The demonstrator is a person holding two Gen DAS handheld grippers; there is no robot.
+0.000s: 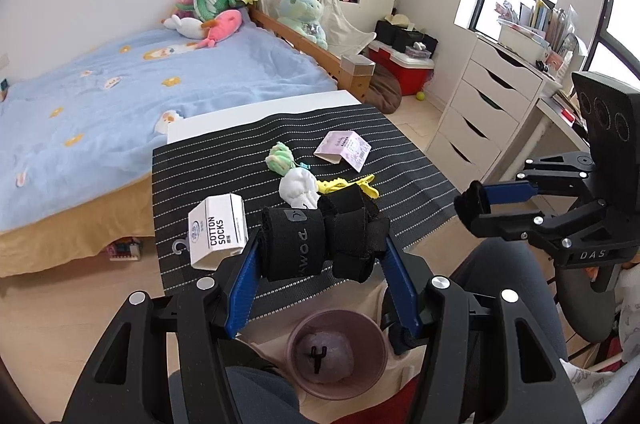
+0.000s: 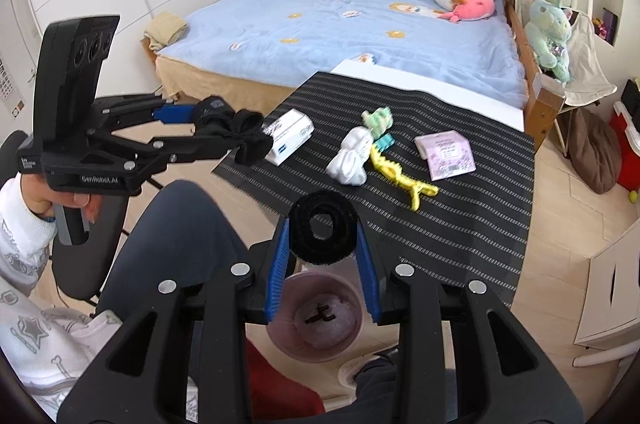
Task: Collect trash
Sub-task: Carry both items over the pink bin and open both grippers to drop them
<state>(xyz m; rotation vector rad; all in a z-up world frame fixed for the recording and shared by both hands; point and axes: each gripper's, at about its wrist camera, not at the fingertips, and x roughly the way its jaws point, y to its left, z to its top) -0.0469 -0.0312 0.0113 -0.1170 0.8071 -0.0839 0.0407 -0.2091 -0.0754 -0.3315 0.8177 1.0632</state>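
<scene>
Below, one pink bin [image 1: 298, 334], left fingers [image 1: 256, 264] clamping black wrap [image 1: 320, 240], right fingers [image 2: 280, 264] clamping black roll [image 2: 322, 232]

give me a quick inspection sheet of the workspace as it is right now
surface: striped mat over a white table, next to the bed.
job's things: pink bin on the floor below the grippers, a small black item already inside; socks box, purple packet.
clutter: white socks, green socks, yellow clip.
grippers: left gripper shut on a black wrap; right gripper shut on a black roll; both held over the bin.
cables: nothing seen.
surroundings: plush toys, drawers, window, chair.
</scene>
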